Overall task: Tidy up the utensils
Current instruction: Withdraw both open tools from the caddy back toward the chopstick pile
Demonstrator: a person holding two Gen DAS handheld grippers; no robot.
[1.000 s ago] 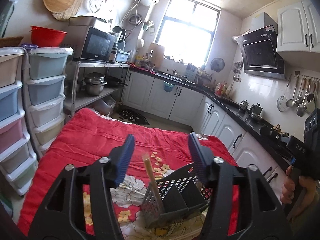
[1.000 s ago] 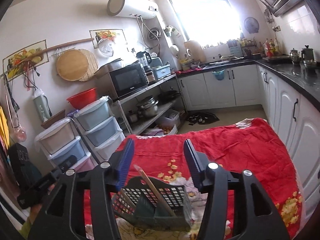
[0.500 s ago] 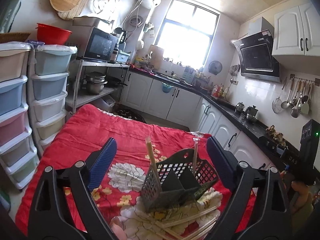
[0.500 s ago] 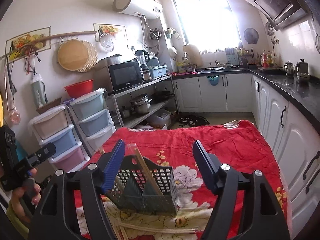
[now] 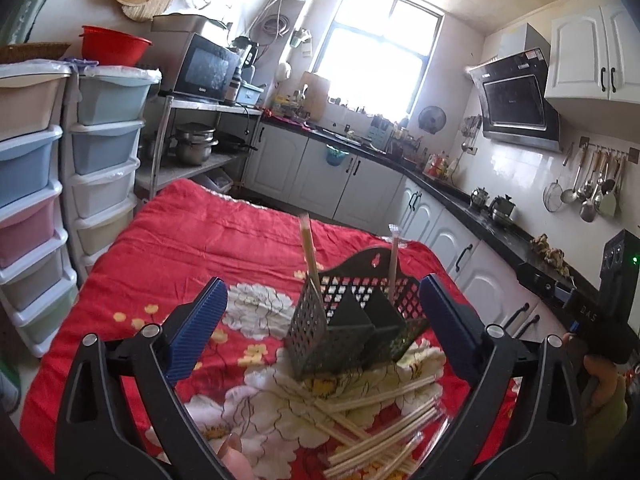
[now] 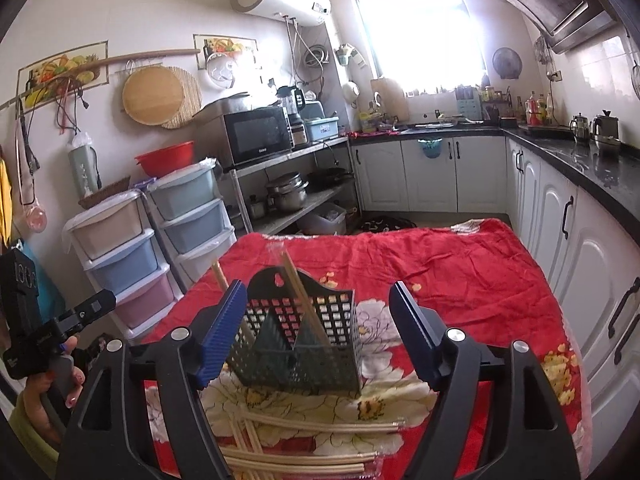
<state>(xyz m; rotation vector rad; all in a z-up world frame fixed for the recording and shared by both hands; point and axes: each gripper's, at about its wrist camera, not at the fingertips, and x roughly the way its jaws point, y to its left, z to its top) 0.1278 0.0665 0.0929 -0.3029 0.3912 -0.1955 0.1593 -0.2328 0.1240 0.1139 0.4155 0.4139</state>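
Note:
A dark perforated utensil basket (image 5: 344, 336) (image 6: 296, 356) stands on a red floral blanket (image 5: 200, 248) (image 6: 440, 264). Two wrapped chopsticks (image 5: 307, 248) (image 6: 298, 284) lean upright in its compartments. Several loose chopsticks (image 5: 380, 420) (image 6: 312, 428) lie crossed on the blanket in front of it. My left gripper (image 5: 323, 282) is wide and still opening, and its pads stand well clear of the basket on both sides. My right gripper (image 6: 317, 286) is also opening. The basket stands just beyond its fingers, untouched.
Stacked pastel plastic drawers (image 5: 100, 160) (image 6: 120, 248) stand left of the table. White cabinets (image 6: 580, 260) under a black counter run along the right. A metal shelf holds a microwave (image 5: 204, 68). A hand (image 6: 48, 384) holds the other device's handle at the left edge.
Both grippers have opened much wider and drawn back and down from the basket. The loose chopsticks on the blanket have come into view below it.

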